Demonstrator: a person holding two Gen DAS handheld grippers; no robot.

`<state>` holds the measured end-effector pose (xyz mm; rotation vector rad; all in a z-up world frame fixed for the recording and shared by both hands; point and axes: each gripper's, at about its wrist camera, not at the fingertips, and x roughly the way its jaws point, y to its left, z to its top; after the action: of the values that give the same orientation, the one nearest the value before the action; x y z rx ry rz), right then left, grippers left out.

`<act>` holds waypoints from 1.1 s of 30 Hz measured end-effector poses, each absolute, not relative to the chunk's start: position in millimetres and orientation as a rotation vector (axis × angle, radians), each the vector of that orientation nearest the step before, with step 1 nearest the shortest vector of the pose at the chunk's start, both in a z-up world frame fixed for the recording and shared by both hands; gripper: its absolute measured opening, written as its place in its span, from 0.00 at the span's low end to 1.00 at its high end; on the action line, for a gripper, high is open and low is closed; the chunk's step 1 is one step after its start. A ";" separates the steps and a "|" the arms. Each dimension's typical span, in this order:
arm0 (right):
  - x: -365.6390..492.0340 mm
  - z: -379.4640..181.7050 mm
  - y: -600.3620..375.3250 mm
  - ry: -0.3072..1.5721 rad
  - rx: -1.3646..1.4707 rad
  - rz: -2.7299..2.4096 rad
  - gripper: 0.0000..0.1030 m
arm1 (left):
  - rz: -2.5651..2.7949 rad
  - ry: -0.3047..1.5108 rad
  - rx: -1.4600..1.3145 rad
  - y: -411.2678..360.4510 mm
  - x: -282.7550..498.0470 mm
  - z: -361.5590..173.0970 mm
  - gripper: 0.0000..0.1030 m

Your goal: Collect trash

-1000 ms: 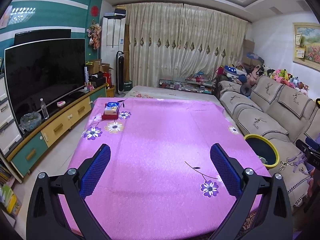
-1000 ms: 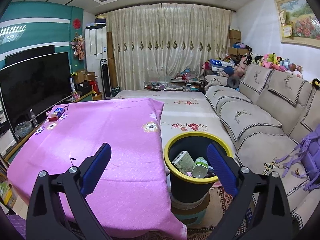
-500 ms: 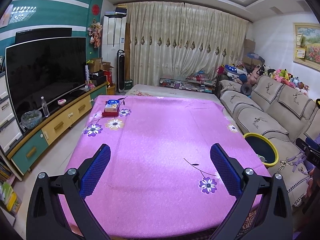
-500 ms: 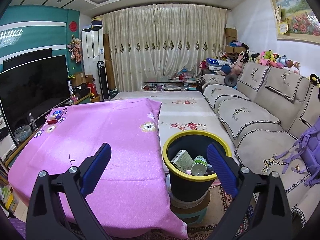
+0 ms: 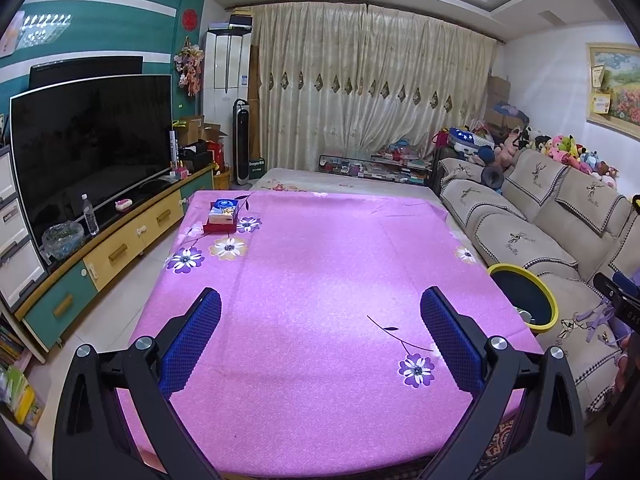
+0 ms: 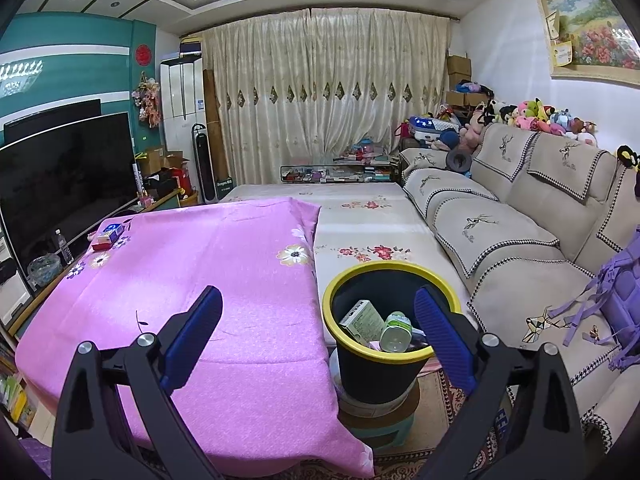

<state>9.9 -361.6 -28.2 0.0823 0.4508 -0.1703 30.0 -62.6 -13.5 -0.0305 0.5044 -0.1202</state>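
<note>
A black bin with a yellow rim (image 6: 340, 284) stands on a small stool beside the table's right edge; it also shows in the left wrist view (image 5: 550, 308). Inside it lie a green and white carton (image 6: 362, 318) and a plastic bottle (image 6: 395, 330). My right gripper (image 6: 318, 306) is open and empty, held above the table corner and the bin. My left gripper (image 5: 320, 308) is open and empty above the near end of the table with the pink flowered cloth (image 5: 320, 272). A blue box on a red tray (image 5: 223, 214) sits at the table's far left corner.
A beige sofa (image 6: 500, 232) runs along the right, with a purple bag (image 6: 618, 292) on it. A TV (image 5: 88, 148) on a low cabinet (image 5: 120, 248) lines the left wall. A low bed with a floral sheet (image 6: 360, 228) lies beyond the table.
Both grippers have drawn back and risen slightly, so the table and the bin look a little farther away. Both stay open and empty.
</note>
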 end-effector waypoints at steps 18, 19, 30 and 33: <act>11.4 -28.7 -363.8 0.450 0.085 -0.175 0.90 | -0.131 0.508 -0.032 -64.4 31.3 -14.2 0.95; 11.3 -28.4 -363.8 0.450 0.085 -0.175 0.90 | -0.131 0.508 -0.031 -64.9 31.0 -14.3 0.95; 12.1 -28.6 -364.4 0.453 0.085 -0.174 0.90 | -0.133 0.510 -0.032 -63.7 32.7 -14.9 0.95; 12.3 -29.0 -364.5 0.453 0.087 -0.175 0.90 | -0.134 0.513 -0.033 -64.3 33.0 -15.6 0.95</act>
<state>12.3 -364.5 -29.0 0.0866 0.4529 -0.1751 33.0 -64.3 -15.6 -0.0328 0.5131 -0.1343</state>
